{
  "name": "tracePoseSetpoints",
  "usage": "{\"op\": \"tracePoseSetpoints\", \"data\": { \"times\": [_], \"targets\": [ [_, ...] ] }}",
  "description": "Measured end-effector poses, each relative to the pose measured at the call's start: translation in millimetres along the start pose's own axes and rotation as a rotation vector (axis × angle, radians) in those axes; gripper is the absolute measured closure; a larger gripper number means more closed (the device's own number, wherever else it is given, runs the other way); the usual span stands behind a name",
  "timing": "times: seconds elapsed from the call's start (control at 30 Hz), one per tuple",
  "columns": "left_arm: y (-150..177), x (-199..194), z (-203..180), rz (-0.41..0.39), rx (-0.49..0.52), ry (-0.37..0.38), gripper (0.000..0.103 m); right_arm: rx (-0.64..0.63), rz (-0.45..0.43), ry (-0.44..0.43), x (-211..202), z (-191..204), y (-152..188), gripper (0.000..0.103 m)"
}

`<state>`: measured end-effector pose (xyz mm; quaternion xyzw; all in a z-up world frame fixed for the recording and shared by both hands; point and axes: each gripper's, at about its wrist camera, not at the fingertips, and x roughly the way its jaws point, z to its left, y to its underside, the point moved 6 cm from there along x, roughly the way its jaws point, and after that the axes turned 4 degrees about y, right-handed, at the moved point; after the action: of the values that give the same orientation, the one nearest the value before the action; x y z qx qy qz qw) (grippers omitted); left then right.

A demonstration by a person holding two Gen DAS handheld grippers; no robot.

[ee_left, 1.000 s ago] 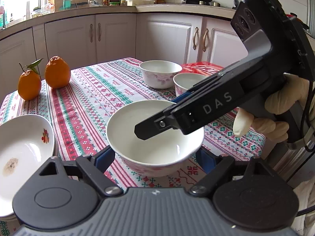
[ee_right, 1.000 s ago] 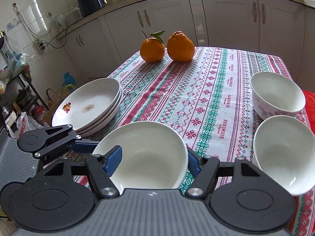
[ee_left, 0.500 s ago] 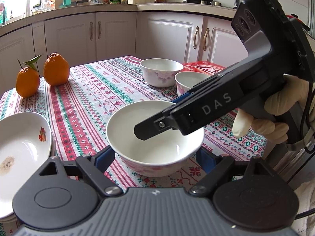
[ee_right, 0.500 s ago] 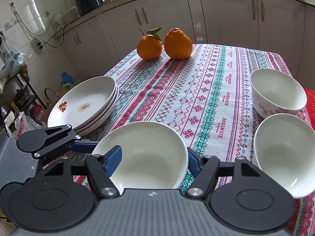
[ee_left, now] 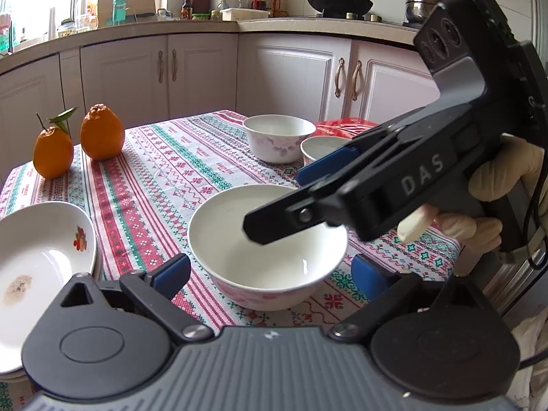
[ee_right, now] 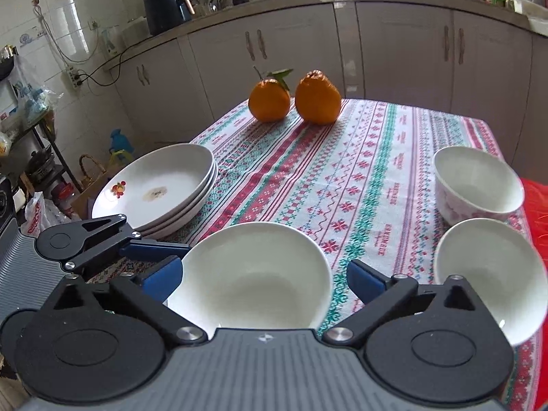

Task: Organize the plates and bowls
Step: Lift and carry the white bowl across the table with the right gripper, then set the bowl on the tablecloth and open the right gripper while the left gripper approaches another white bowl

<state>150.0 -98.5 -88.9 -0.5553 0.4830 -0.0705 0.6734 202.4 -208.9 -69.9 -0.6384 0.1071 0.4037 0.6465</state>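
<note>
A white bowl with a pink flower pattern stands on the striped tablecloth near the front edge. My left gripper straddles it and its jaws are opening, with both blue pads just off the rim. My right gripper straddles the same bowl from the other side. Its jaws are also opening and its pads stand apart from the bowl. In the left wrist view the right gripper reaches over the bowl, held by a gloved hand. One of the left fingers shows beside the bowl.
Two more white bowls stand at the right, next to a red mat. A stack of plates sits at the table's left edge. Two oranges stand at the far end.
The right gripper's jaws have spread wide, away from the bowl's sides. The left gripper's jaws have widened a little. Neither hand has shifted and the bowl has stayed in place.
</note>
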Motion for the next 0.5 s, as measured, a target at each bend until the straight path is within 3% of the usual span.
{"op": "tracePoseSetpoints", "data": {
  "times": [0.33, 0.5],
  "targets": [
    [-10.3, -12.1, -17.9, -0.012, 0.059, -0.007, 0.002, -0.017, -0.082, 0.085, -46.5, -10.5, 7.8, 0.000],
    [-21.0, -14.9, -32.7, -0.053, 0.084, -0.026, 0.002, -0.031, -0.121, 0.172, -71.7, -22.5, 12.7, 0.000]
  ]
}}
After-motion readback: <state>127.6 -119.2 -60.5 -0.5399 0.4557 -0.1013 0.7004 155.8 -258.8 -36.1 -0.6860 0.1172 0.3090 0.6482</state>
